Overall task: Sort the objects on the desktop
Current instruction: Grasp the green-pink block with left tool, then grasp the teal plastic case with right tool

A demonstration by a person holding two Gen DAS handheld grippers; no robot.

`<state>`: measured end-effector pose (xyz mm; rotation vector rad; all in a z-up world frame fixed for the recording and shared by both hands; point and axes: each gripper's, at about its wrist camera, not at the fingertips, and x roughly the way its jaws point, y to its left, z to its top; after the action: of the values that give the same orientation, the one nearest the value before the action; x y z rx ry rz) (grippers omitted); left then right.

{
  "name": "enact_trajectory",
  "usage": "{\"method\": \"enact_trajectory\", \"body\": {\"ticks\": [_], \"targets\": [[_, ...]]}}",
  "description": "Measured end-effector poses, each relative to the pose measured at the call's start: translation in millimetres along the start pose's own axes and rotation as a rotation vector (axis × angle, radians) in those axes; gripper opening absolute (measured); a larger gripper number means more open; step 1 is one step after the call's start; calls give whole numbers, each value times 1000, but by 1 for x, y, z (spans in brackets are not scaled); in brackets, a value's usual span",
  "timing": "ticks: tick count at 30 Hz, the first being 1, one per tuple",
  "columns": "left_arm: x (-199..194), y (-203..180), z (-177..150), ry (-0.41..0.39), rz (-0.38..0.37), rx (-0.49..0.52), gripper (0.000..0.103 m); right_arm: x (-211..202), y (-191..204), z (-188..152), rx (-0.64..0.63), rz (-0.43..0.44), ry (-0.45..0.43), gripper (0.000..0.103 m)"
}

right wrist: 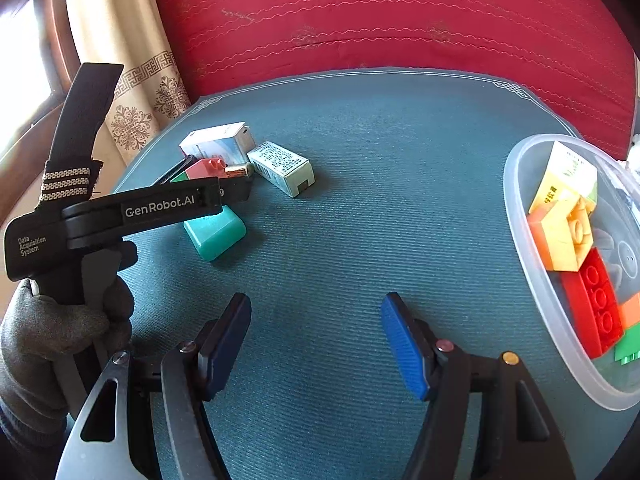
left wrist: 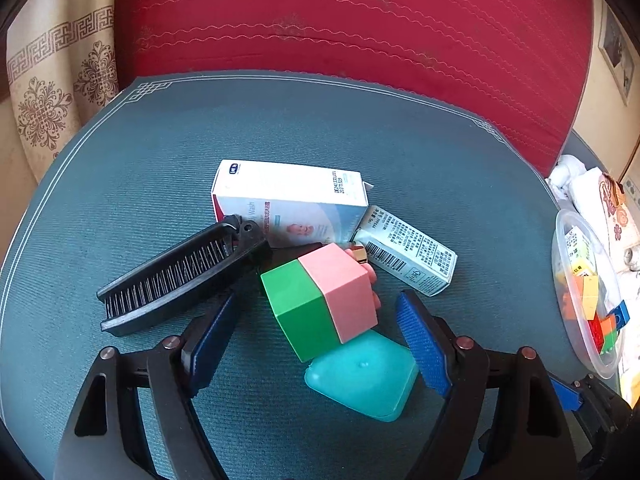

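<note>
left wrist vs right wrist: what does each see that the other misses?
Left wrist only: the black comb in full, and the green-and-pink block lying between the open left gripper pads, untouched.

Right wrist only: the gloved hand holding the left gripper, the open right gripper over bare mat, and a clear look into the plastic tub.

Both: teal case, two cartons, blue mat, red cushion.

Warm daylight floods in from a blown-out window left of the curtain. Both views are sharp at centre, with short soft shadows; fisheye bending and dark vignetting crowd the corners.
</note>
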<state>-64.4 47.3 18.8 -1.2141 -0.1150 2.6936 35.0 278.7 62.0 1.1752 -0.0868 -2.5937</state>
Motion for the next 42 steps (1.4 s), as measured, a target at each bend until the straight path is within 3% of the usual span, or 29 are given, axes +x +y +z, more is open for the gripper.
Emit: {"method": "enact_trajectory", "body": {"ticks": [4,11,19,33,42], "targets": [[0,7,4,-8,-20,-12,56,2,2,1,-17,-2,2,72],[-7,12,1,-45,-44,-11,55,7,12,5,-66,4,13,72],[-29,23,4,-122,15,-27,55,20,36,15,-136,57,26,72],[-37,39,4,-139,3,-75,55,53,67,36,-239,97,28,72],[-35,41,3,-128,16,-100,55,66,70,42,-264,61,28,55]]}}
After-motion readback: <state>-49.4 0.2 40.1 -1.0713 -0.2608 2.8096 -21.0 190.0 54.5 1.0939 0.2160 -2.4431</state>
